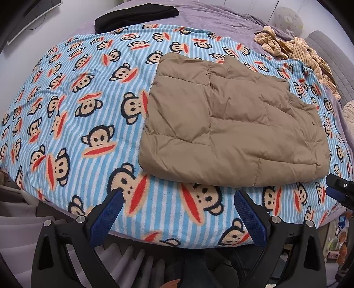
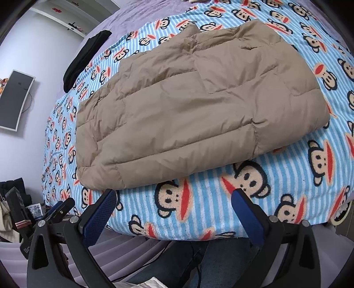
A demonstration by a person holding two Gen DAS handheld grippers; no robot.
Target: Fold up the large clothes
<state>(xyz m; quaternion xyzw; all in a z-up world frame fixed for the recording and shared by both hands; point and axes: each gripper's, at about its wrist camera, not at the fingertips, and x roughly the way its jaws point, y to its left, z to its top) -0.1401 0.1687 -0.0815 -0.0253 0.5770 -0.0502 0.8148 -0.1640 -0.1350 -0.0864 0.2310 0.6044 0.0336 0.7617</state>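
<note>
The tan puffer jacket (image 1: 234,130) lies folded into a compact rectangle on the monkey-print blanket (image 1: 73,124) near the bed's front edge, both the left gripper (image 1: 178,199) and right gripper (image 2: 173,197) wide and empty short of it, so the fold looks nearly done, and the next move is probably a final tidy or lifting it aside.

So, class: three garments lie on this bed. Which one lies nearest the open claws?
The tan puffer jacket, folded flat just ahead. The black garment and the striped beige one lie at the far side.
</note>
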